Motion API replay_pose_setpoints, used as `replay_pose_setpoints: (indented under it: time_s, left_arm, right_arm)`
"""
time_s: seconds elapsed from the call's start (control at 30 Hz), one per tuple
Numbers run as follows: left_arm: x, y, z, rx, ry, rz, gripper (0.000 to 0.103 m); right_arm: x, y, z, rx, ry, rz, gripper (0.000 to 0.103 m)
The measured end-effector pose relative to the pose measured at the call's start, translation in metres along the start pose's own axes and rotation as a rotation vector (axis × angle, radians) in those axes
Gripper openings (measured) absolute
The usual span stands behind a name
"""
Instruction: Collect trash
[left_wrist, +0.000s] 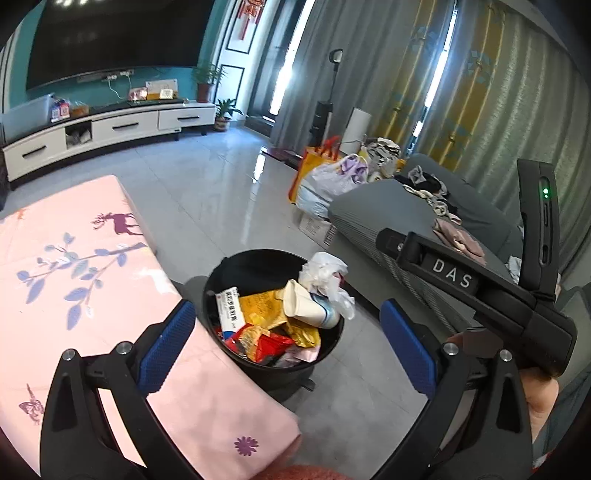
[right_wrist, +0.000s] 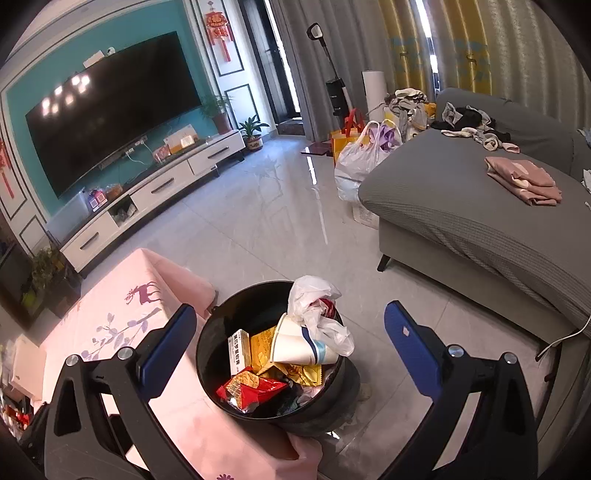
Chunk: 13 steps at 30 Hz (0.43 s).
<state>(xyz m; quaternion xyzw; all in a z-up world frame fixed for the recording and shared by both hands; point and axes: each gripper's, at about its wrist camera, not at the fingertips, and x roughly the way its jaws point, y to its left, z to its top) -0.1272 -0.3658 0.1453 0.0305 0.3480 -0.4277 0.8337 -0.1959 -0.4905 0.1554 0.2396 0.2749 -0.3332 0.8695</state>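
Beside the pink desk (left_wrist: 85, 258), the bin (right_wrist: 221, 332) sits on the floor, trash (right_wrist: 288, 354) piled inside, within easy drop reach. Left claw (left_wrist: 288, 332) and right claw (right_wrist: 291, 347) both hover spread and empty above it.

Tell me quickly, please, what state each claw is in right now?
Left claw: open, holding nothing, above the black trash bin.
Right claw: open, holding nothing, above the same bin.
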Motion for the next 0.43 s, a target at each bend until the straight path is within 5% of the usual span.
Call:
replay_pose_setpoints:
  time_s: [0.43]
  left_arm:
    - [-0.0106, 0.007, 0.0017, -0.039, -0.019, -0.011, 0.1]
  right_arm:
    - [-0.0007, -0.0011, 0.0012, -0.006, 0.002, -0.015, 0.1]
